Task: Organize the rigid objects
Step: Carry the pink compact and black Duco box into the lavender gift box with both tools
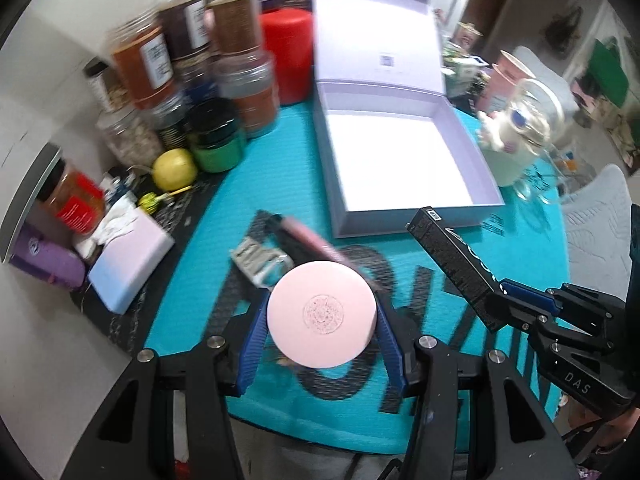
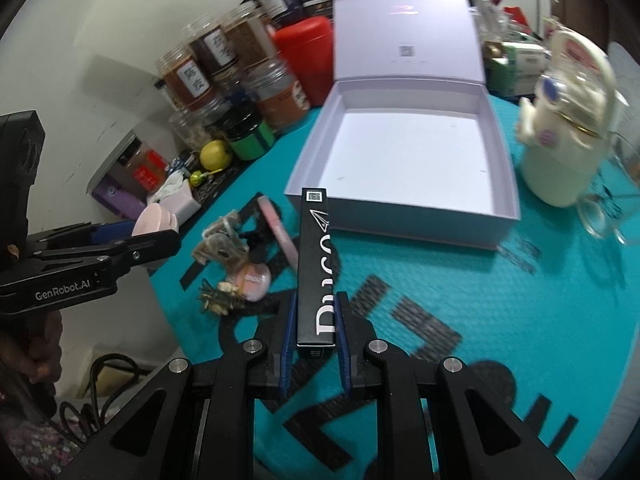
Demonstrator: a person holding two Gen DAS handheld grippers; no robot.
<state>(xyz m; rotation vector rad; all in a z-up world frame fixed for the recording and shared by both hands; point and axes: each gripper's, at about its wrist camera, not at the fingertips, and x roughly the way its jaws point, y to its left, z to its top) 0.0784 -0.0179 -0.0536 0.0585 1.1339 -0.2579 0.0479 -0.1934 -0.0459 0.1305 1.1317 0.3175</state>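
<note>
Fingers (image 1: 256, 332) of left gripper (image 1: 320, 320) clenched on round pink compact (image 1: 322, 314), lower centre; right gripper (image 2: 316, 320) clamping long black box (image 2: 315, 264). Open lilac case (image 2: 404, 216) behind; jars (image 1: 192, 64) upper left.

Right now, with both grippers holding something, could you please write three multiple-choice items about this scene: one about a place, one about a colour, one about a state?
1. Where is the yellow lemon?
A. inside the box
B. beside the green jar
C. in the right gripper

2. What colour is the round compact held by the left gripper?
A. pink
B. green
C. black

3. In what state is the lavender box?
A. lid shut
B. open and full
C. open with nothing inside

Answers:
1 B, it lies next to the green jar.
2 A, its top face is pale pink.
3 C, the lid stands up and the floor is bare; the right gripper holds the black carton in front of it.
</note>
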